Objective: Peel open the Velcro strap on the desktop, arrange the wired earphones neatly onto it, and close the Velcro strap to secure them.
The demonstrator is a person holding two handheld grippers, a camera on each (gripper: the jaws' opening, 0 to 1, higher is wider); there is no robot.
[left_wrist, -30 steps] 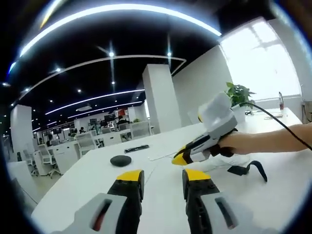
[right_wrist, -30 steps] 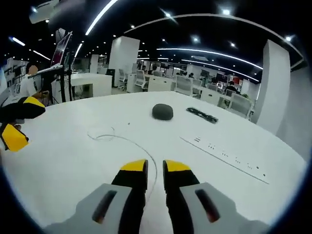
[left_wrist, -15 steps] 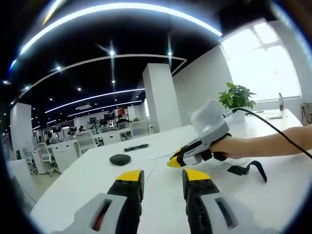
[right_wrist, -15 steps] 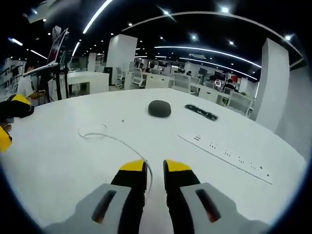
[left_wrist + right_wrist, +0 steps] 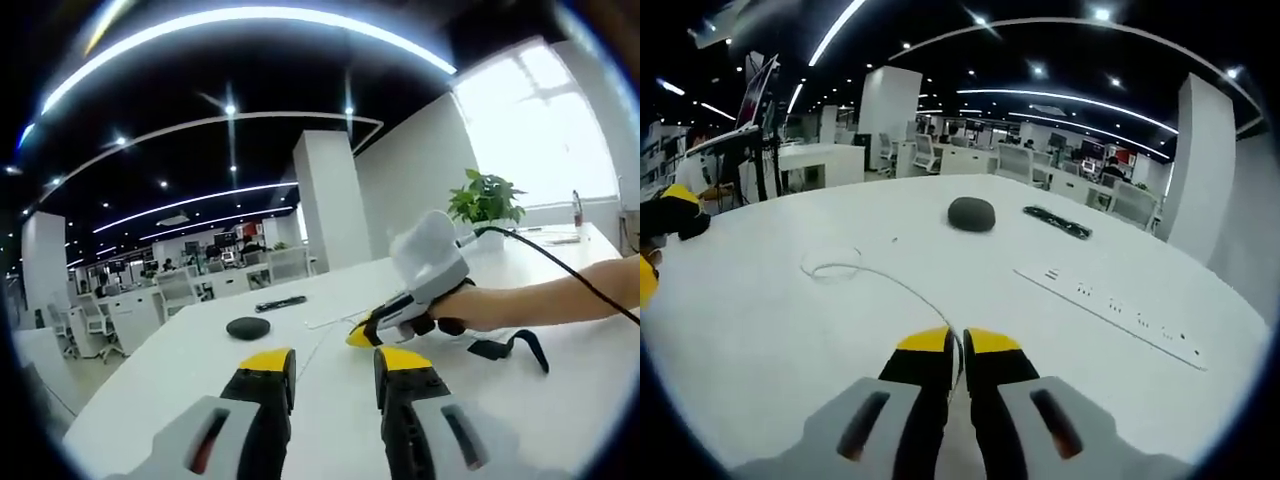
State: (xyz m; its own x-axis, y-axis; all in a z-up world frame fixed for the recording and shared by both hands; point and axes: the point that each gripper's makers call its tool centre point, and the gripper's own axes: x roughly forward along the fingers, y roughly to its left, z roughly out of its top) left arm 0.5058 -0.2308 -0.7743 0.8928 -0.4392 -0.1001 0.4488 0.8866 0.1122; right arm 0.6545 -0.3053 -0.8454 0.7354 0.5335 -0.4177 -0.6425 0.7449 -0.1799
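earphone wire (image 5: 902,285) between right gripper (image 5: 961,348) fingers

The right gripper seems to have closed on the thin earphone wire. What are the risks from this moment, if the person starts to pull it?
1. The right gripper pinches the thin earphone wire near one end; it may slip out of the narrow jaws.
2. The far part lies in a loose loop on the desk; pulling could tighten it into a knot.
3. The Velcro strap lies beside the person's hand, apart from the wire, with the left gripper open and idle, so dragging could scatter the wire.
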